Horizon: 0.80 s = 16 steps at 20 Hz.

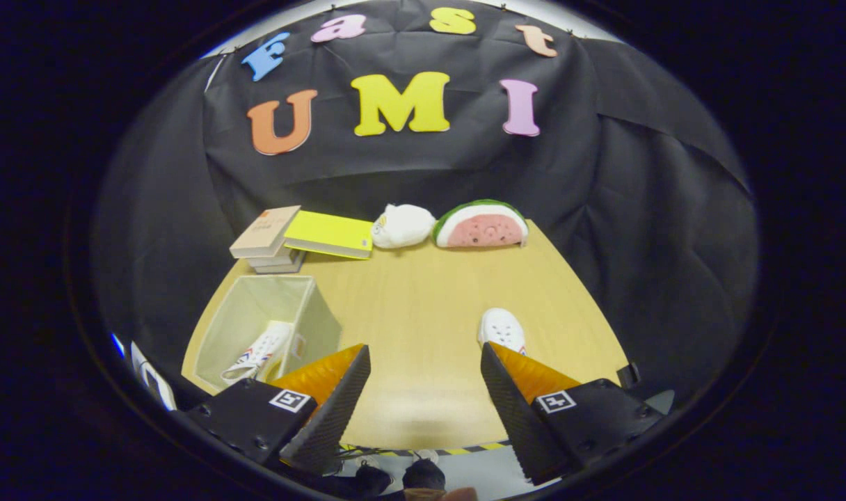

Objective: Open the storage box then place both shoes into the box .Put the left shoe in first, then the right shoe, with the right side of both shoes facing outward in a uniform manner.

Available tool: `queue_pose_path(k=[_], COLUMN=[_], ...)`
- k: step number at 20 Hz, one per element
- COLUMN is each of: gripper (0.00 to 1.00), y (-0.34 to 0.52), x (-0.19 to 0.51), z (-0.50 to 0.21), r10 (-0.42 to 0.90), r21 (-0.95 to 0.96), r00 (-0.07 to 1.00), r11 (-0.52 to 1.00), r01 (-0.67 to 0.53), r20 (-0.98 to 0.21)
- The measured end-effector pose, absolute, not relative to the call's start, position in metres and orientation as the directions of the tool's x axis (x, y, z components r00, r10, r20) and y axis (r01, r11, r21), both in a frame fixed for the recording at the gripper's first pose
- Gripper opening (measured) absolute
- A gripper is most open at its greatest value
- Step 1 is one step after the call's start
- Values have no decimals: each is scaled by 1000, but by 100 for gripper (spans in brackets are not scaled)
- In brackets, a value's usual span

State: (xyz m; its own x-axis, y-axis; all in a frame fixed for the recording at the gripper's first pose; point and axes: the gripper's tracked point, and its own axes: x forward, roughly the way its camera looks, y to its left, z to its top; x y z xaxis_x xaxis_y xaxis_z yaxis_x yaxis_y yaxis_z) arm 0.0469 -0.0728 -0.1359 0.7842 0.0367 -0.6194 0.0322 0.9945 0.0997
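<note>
The pale storage box (242, 327) stands open on the wooden table, to the left of my left finger. One white shoe (259, 353) with red and blue stripes lies inside it, leaning against the box's right wall. A second white shoe (501, 328) rests on the table just beyond my right finger, its rear part hidden behind that finger. My gripper (425, 358) hovers above the table's near edge, open, with bare tabletop between its fingers.
A stack of books (270, 243) and a yellow book (329, 235) lie at the table's far left. A white plush (402, 226) and a watermelon plush (481, 226) sit at the far edge. Striped tape (465, 449) marks the floor below.
</note>
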Motion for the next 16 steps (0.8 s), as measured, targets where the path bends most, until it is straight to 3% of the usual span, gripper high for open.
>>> queue_pose_path(k=[9, 16], gripper=[100, 100], y=[-178, -222], x=[75, 106], z=[-193, -263], r10=[6, 47], r21=[99, 101], r00=[712, 591], r11=[991, 993], r01=[90, 58], r20=[-702, -805])
